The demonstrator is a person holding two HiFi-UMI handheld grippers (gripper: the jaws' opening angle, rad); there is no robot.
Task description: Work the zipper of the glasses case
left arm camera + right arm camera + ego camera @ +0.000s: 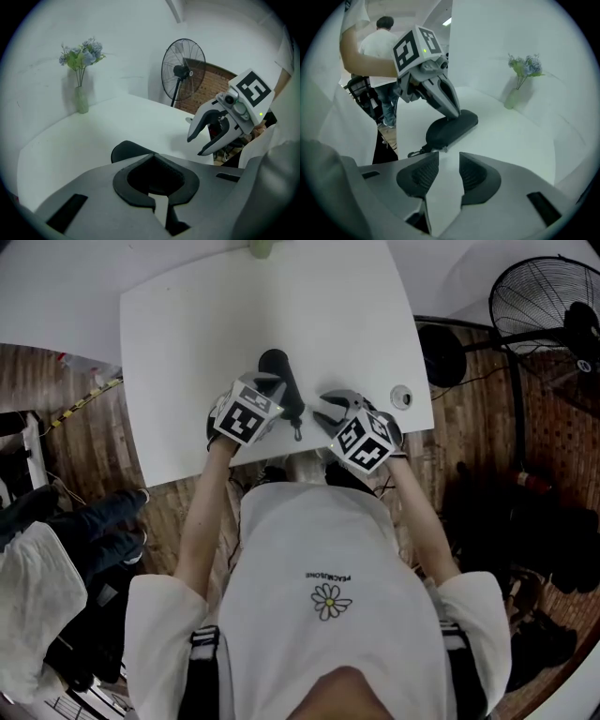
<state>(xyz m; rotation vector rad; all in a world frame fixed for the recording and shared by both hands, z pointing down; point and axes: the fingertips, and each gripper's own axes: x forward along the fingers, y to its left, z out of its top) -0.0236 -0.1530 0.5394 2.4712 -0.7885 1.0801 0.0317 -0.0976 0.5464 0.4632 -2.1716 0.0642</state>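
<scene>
since the zipper can only be drawn along a case that does not slide, the left tool is clamped down on the glasses case, its jaws closed over the upper shell near the middle, which looks like a bracing hold rather than a lift. the case rests flat on the white surface, near the edge closest to the person, with its long axis running roughly from 12 to 6 o'clock in the head view. the right tool hovers just beside the case at about 4 o'clock from it, its jaws spread with nothing but bare surface showing between the ribbed pads; it is aimed at the near end, probably because the zipper pull and its short dark cord trail out there at 6 o'clock. the case is a matte black, rounded oblong, soft-looking but holding its shape, and the seam appears closed along the side that shows. judging from this, the pull has yet to be taken, and it is small, so the right tool would need a careful pinch.
</scene>
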